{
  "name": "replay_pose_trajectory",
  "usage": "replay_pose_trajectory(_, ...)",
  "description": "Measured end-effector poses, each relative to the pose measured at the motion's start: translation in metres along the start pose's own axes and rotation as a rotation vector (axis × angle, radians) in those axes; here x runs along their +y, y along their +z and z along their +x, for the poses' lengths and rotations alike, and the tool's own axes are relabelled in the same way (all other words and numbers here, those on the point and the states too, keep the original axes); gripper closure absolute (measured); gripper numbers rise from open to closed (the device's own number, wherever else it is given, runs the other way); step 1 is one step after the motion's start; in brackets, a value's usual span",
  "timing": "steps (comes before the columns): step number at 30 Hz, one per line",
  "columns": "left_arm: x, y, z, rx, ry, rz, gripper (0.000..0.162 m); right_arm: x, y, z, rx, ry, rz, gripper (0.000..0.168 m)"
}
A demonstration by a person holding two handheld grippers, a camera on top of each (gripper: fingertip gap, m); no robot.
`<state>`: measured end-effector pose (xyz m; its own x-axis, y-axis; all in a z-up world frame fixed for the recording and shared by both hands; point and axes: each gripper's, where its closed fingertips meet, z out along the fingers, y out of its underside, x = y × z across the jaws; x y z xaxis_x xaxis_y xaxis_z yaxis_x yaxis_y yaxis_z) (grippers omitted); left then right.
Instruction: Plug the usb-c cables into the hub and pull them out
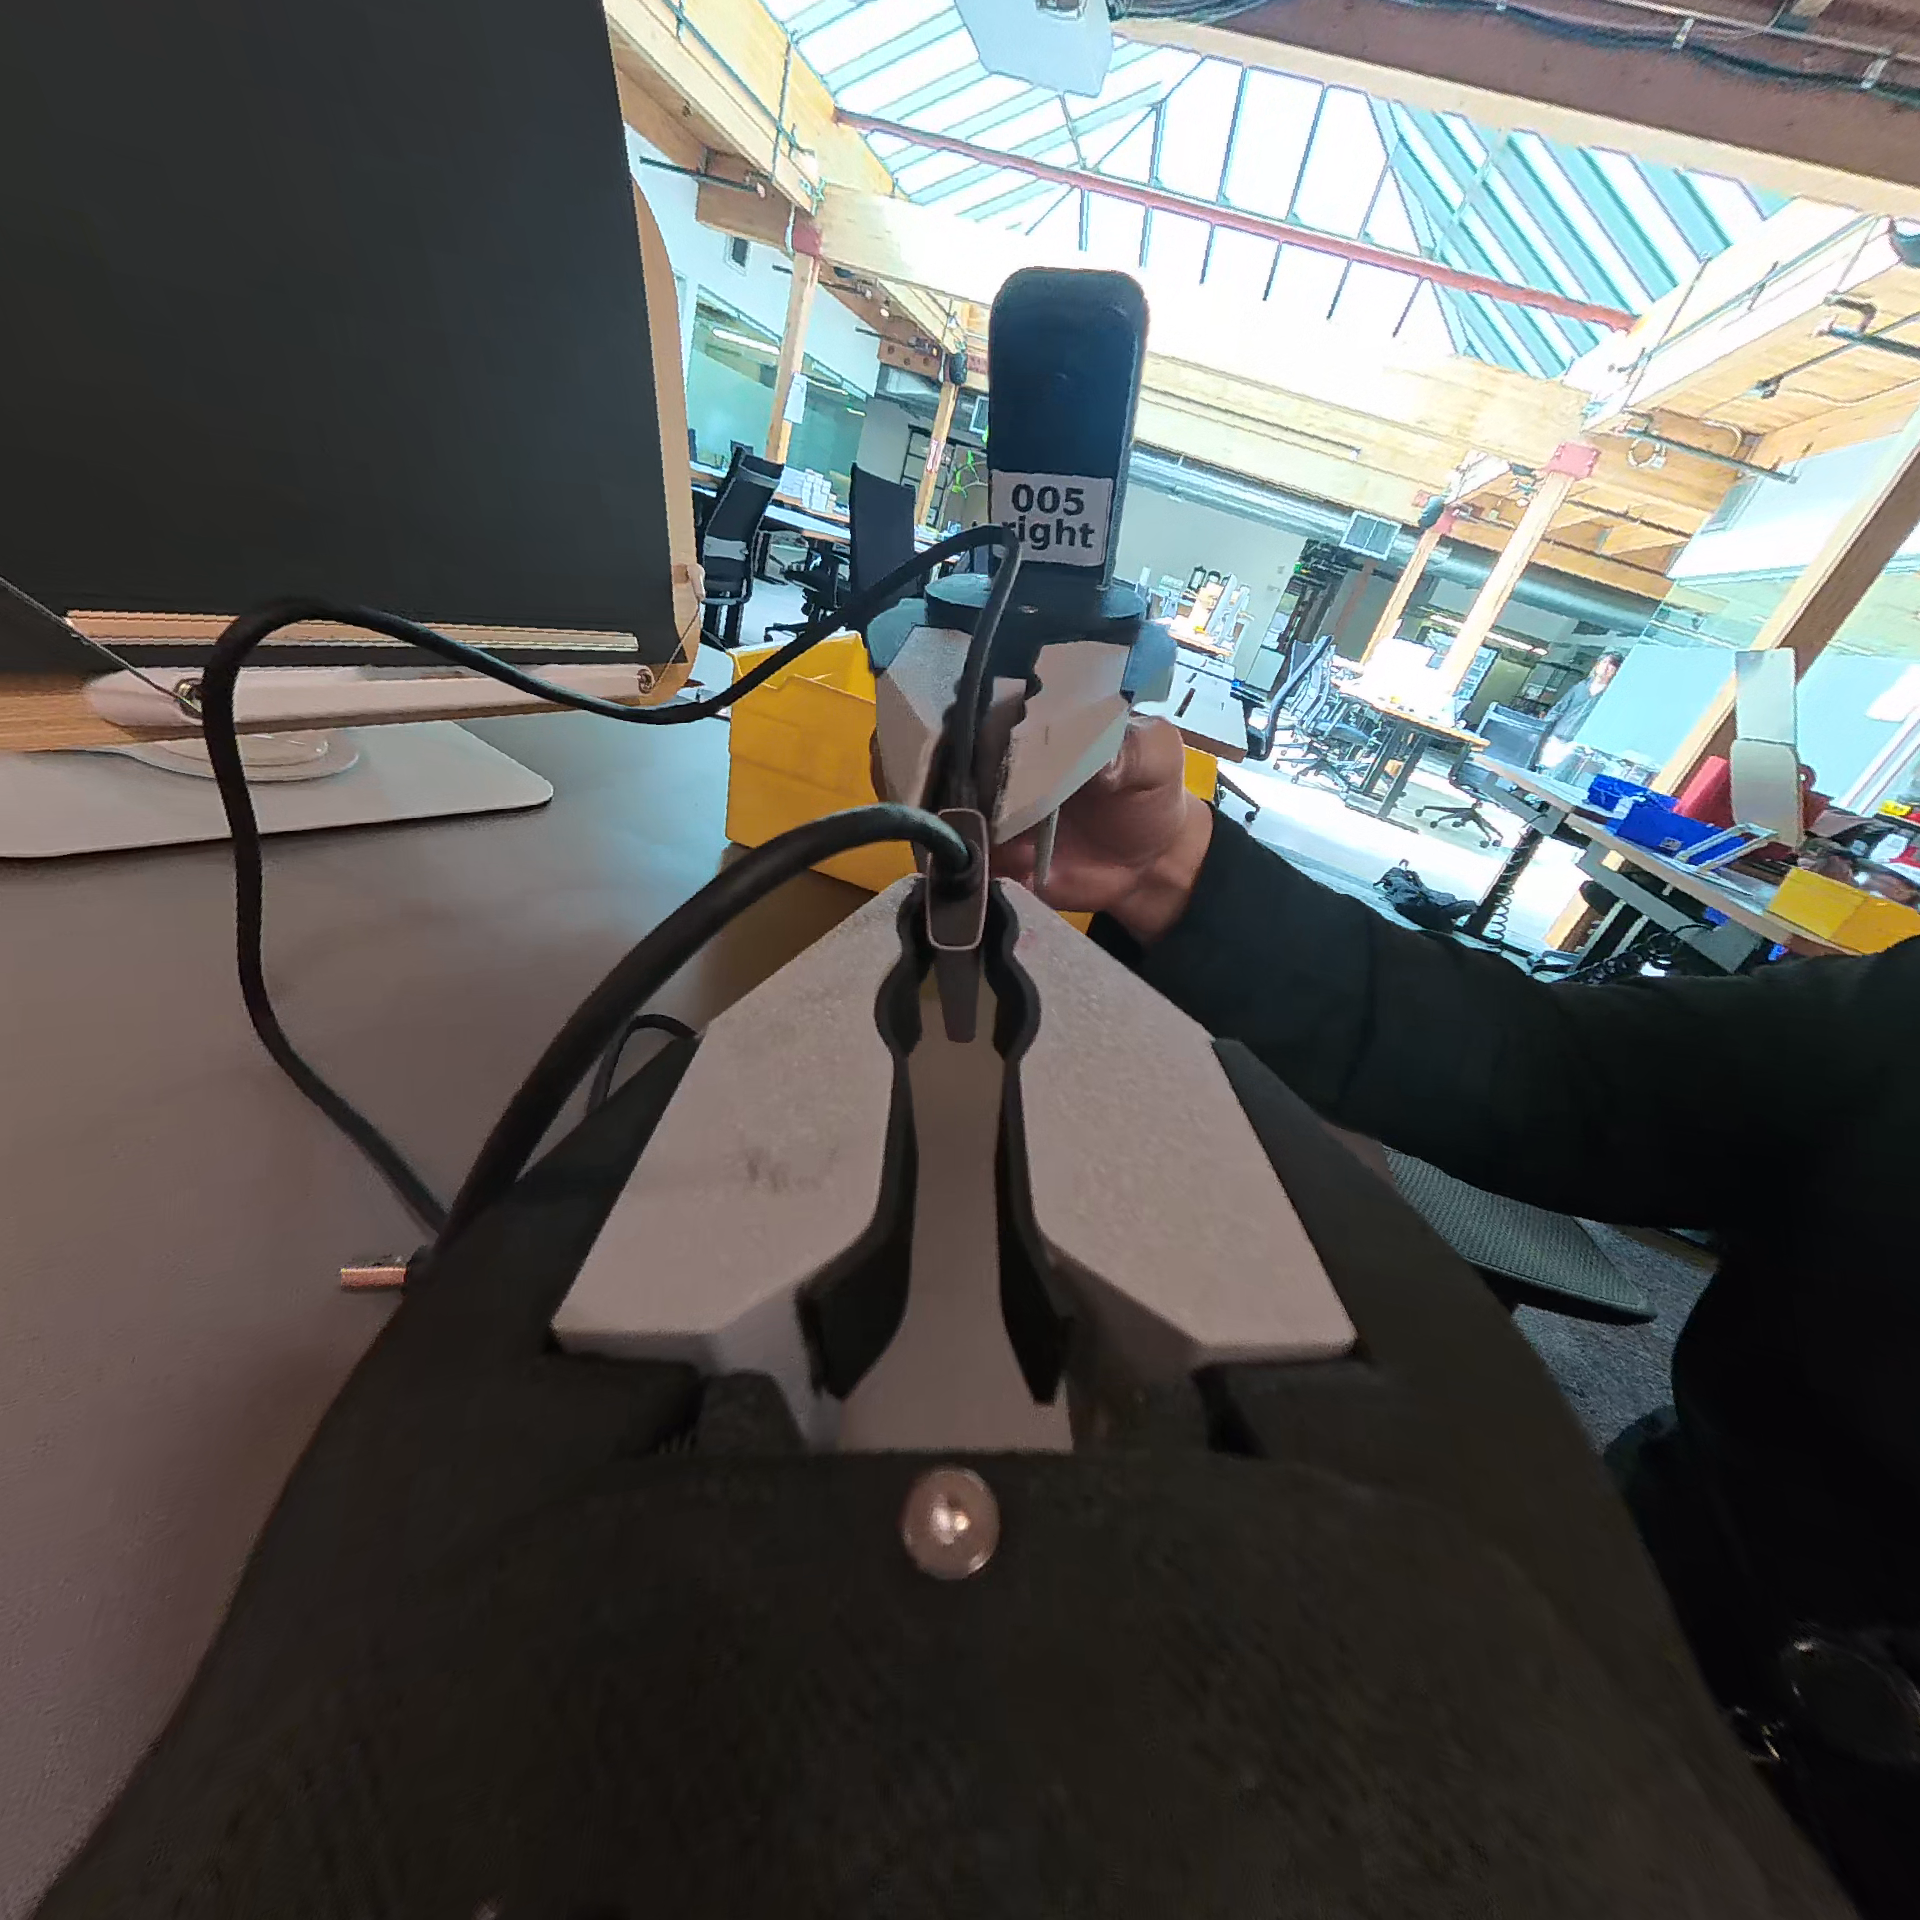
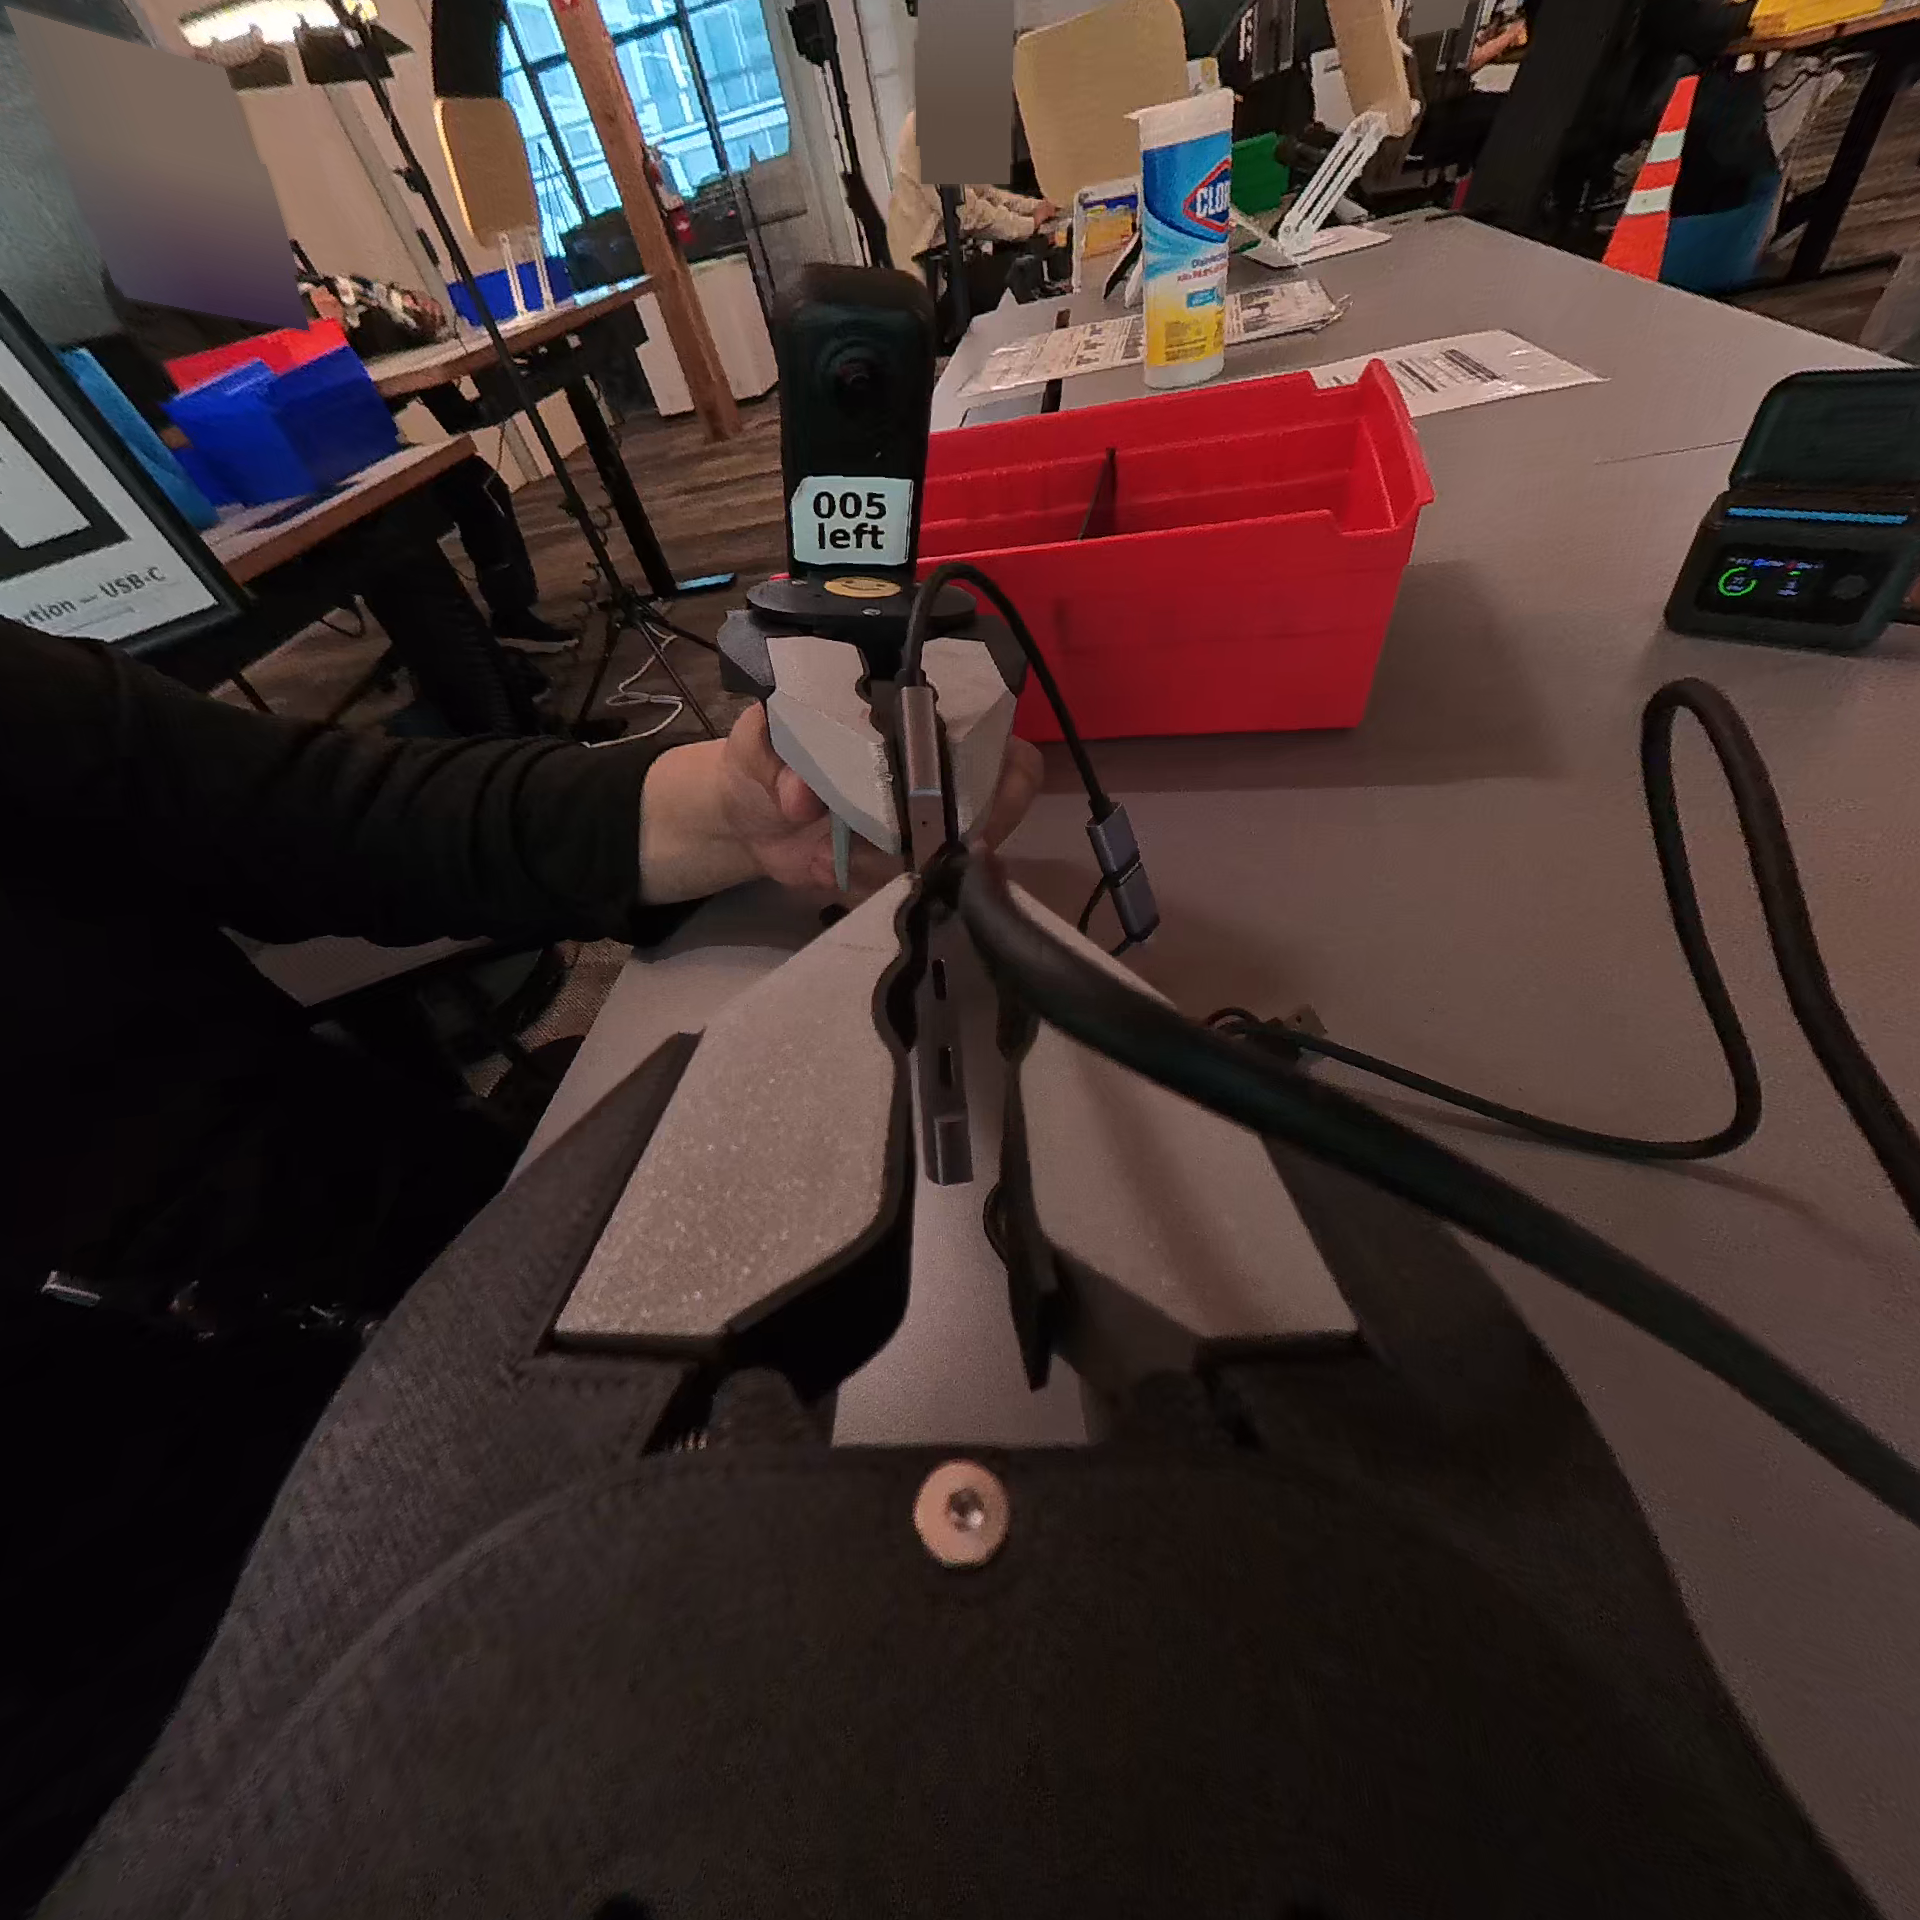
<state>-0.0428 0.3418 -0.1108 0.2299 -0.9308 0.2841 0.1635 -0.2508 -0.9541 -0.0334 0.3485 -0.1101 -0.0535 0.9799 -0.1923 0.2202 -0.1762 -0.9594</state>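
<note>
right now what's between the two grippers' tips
the grey hub spans from left gripper to right gripper, thick black cable meeting it; seen in right wrist view

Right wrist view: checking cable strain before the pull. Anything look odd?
The thick black cable bends sharply sideways right where it meets the grey hub, draping over the right hand-held gripper. That bend looks strained. Nothing else stands out.

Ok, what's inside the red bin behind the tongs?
A dark divider stands across the red bin; nothing else shows. Its floor is hidden by the front wall.
</note>
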Motion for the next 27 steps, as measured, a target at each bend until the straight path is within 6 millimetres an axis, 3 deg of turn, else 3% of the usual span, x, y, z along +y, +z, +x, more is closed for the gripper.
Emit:
replay_pose_trajectory(15,0.005,0.000,0.000,-0.004,-0.012,-0.010,0.154,0.004,0.003,-0.005,-0.044,0.001,-0.009,0.166)
replay_pose_trajectory(19,-0.012,-0.002,0.006,-0.022,0.021,0.091,0.155,-0.005,0.003,-0.009,-0.051,-0.020,0.039,0.165)
replay_pose_trajectory(24,-0.022,-0.004,0.009,-0.032,0.043,0.169,0.155,0.007,0.015,-0.013,-0.094,-0.004,0.002,0.165)
replay_pose_trajectory(27,-0.030,-0.009,0.007,-0.022,0.021,0.216,0.155,0.001,0.021,-0.013,-0.127,0.029,0.077,0.166)
